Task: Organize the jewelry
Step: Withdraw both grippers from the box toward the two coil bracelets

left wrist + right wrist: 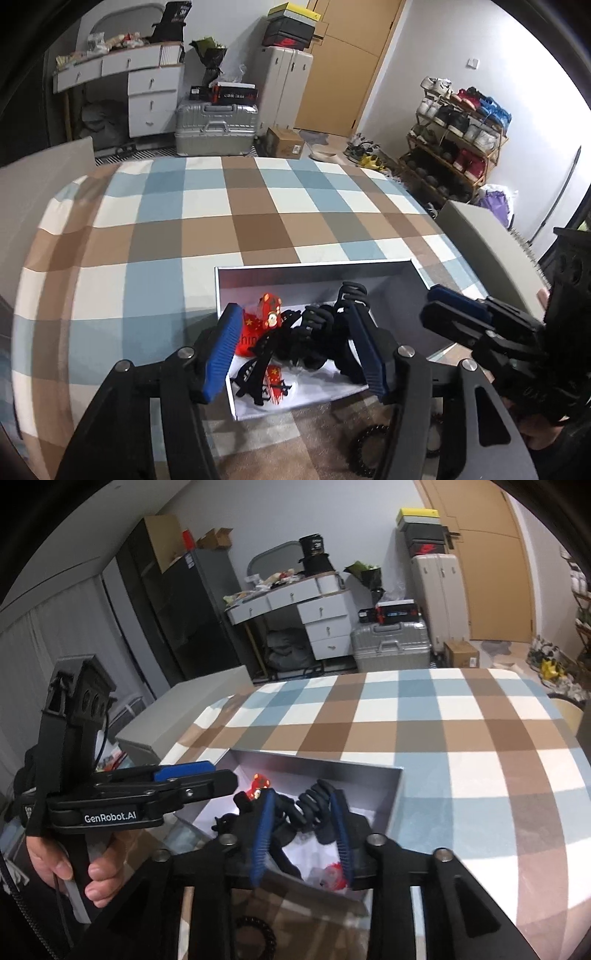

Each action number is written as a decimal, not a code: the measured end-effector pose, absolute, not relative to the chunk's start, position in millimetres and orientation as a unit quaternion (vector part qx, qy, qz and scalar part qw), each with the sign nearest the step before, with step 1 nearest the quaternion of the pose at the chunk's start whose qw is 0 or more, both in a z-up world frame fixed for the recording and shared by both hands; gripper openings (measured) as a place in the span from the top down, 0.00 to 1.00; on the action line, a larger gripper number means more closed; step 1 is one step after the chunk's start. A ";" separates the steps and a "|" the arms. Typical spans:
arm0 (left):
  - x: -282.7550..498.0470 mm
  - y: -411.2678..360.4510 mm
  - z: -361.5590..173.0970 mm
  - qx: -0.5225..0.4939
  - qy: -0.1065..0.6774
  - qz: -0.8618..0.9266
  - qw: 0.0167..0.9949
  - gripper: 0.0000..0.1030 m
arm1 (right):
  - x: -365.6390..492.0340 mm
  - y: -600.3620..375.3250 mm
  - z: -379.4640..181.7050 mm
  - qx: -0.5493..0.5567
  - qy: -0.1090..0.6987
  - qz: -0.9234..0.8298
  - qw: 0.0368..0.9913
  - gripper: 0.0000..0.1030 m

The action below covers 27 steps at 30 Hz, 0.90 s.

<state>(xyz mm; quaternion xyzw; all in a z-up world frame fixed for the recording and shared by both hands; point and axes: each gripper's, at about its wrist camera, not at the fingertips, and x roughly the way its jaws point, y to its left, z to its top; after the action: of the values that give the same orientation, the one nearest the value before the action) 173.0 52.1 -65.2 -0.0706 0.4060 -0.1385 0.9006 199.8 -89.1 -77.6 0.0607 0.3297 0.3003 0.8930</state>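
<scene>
Left wrist view: black coiled hair tie (369, 448) lies on the checked tablecloth (184, 240), just outside the white open-topped box (314, 266), below both part-open, empty grippers; left gripper (299, 354) seems nearer than right gripper (439, 306).

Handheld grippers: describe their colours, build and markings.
Both are black plastic with round silver bolts at the linkage joints. The left gripper and right gripper have long, ribbed blue finger pads. White lettering "GenRobot.AI" runs along the left one's side, seen from the right wrist, and a black cable hangs by its grey handle.
</scene>
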 end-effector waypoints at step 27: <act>96.5 12.6 -55.4 -0.045 0.394 -0.129 0.909 0.27 | 101.9 -143.2 -70.7 0.049 0.315 0.275 0.907 0.32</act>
<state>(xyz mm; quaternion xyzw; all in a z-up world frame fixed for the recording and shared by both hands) 96.5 12.6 -55.4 -0.0449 0.3936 -0.1294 0.9090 101.9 -143.2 -70.7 0.0490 0.3152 0.2753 0.9069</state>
